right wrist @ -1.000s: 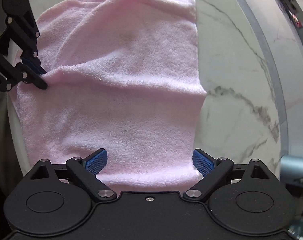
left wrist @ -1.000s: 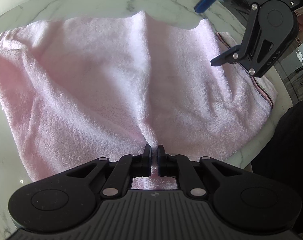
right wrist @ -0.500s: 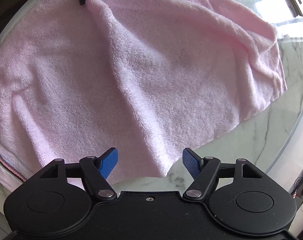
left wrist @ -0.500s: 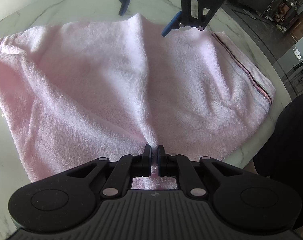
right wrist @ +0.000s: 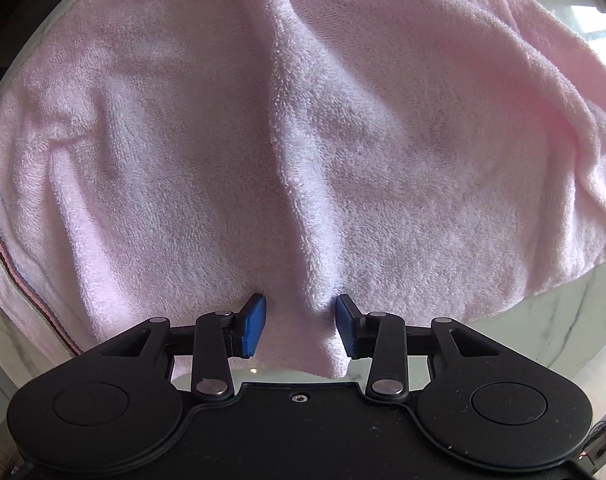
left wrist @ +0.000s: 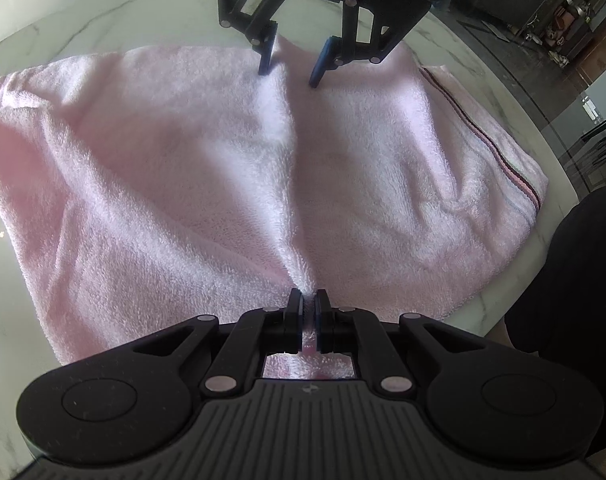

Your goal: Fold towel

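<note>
My left tool (left wrist: pixel 309 303) pinches the near edge of the pink towel (left wrist: pixel 183 184), which lies spread on the marble worktop (left wrist: pixel 103 4). My right tool (right wrist: pixel 301 326) is open, its blue fingers (right wrist: pixel 253 330) either side of a raised fold.

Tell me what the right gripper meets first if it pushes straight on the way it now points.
Most likely the raised ridge of the pink towel. The right gripper has its jaws open on either side of that ridge at the towel's edge, so it would press into cloth almost at once. Exact depth is hard to judge.
</note>
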A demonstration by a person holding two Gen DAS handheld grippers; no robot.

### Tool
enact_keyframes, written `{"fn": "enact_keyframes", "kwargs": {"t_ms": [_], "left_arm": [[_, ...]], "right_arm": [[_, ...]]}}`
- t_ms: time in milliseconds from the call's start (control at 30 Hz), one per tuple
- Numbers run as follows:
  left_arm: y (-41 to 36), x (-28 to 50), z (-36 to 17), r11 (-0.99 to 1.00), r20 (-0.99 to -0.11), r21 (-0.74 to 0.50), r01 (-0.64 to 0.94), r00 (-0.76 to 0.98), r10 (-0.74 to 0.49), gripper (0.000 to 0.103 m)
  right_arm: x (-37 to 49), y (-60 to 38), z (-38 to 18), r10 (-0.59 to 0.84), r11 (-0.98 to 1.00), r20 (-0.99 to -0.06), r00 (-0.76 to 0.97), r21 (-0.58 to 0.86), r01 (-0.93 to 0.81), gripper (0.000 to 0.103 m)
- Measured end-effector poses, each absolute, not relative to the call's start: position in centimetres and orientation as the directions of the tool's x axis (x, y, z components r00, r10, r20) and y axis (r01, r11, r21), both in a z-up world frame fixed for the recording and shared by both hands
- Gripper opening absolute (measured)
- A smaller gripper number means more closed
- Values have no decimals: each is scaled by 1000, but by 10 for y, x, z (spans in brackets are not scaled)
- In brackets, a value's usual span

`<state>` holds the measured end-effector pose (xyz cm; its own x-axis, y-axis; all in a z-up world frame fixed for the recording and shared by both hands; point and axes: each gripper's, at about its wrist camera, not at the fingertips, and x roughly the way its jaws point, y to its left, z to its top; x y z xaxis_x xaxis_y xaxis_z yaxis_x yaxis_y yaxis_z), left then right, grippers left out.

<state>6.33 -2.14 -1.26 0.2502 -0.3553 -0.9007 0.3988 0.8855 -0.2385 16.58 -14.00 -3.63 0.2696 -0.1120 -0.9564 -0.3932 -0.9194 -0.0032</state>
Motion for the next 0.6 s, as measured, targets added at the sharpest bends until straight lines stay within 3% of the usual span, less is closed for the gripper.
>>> {"fn": "enact_keyframes", "kwargs": {"t_ms": [133, 200, 600], "left_arm": [[-27, 63, -13, 890, -900, -240, 388, 254, -353, 6], [-24, 64, -12, 890, -900, -241, 388, 253, -355, 6], [-25, 52, -6, 882, -897, -194, 430, 286, -337, 4]], "right_arm": [[168, -143, -34, -101, -929, -957, 273, -8, -370, 32], [168, -146, -33, -93, -933, -955, 281, -16, -360, 17], [172, -156, -17, -44, -883, -949, 311, -108, -456, 4]]}}
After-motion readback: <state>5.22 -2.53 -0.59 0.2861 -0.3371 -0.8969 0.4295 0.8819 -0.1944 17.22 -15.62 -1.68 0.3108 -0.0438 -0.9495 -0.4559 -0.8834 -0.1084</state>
